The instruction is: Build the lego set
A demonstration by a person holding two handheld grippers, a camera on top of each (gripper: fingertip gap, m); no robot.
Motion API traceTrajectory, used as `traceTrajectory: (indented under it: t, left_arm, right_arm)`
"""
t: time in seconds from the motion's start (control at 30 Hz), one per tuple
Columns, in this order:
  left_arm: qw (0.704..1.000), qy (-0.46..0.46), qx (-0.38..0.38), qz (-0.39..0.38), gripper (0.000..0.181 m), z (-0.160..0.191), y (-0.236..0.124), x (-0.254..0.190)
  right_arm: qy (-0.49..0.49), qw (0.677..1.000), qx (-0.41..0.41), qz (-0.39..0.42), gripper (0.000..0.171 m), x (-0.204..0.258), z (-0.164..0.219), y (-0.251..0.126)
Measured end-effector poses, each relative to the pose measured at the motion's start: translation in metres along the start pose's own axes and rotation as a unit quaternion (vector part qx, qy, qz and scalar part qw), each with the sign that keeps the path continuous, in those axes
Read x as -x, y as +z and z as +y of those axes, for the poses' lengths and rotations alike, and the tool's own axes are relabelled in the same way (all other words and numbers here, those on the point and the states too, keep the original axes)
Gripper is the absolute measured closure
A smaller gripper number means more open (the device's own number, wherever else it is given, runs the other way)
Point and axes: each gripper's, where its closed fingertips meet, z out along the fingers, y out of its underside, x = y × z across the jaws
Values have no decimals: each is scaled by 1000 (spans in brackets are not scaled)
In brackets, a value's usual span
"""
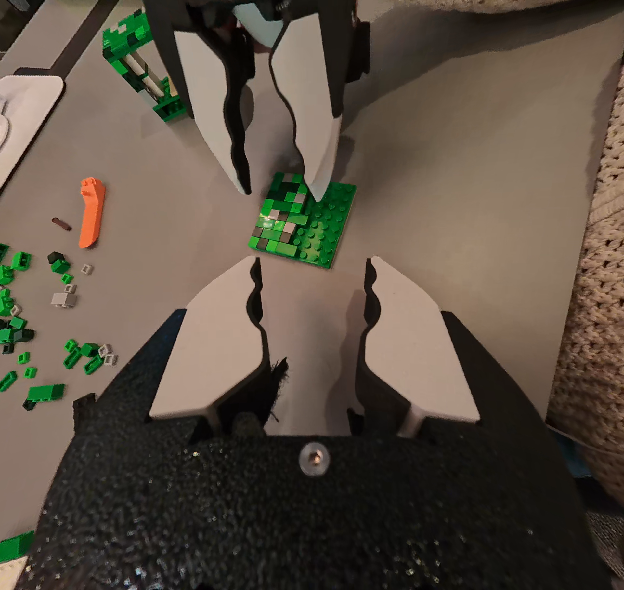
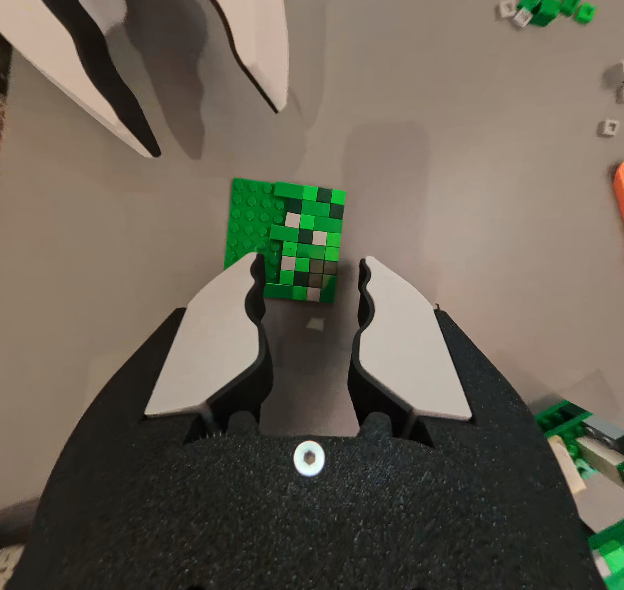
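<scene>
Lego green studded baseplate [image 2: 248, 217], half tiled, lies mid-table [image 1: 439, 168], nearer its right edge. Your left gripper [image 1: 312, 263] and right gripper [image 2: 309, 263] both spread, empty. Next: fetch a loose green tile [image 1: 72, 359] from table's left edge.

Two grippers [image 1: 312, 261] [image 2: 309, 263], one green baseplate [image 1: 332, 222].

- A flat grey table [image 1: 456, 168] fills the room view (soft shadows lie on it).
- A cream knitted blanket [image 1: 594, 286] sits along its edge.
</scene>
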Motion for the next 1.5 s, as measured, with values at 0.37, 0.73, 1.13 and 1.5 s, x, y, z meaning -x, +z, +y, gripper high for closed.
traceTrajectory:
  t: [0.37,0.73,1.13,1.5]
  left_arm:
    - [1000,-1,-5,-6,123,2,-2,1]
    - [1000,18,7,-2,123,4,11,4]
    - [998,28,1,64,121,-15,45,-6]
    - [986,-6,53,158,120,-16,59,-7]
  right_arm:
    - [-12,997,68,-45,133,6,5,5]
    - [25,998,-14,-59,138,14,17,-11]
    - [-48,993,-108,-6,138,29,17,-22]
    - [-42,994,-103,6,123,32,26,-25]
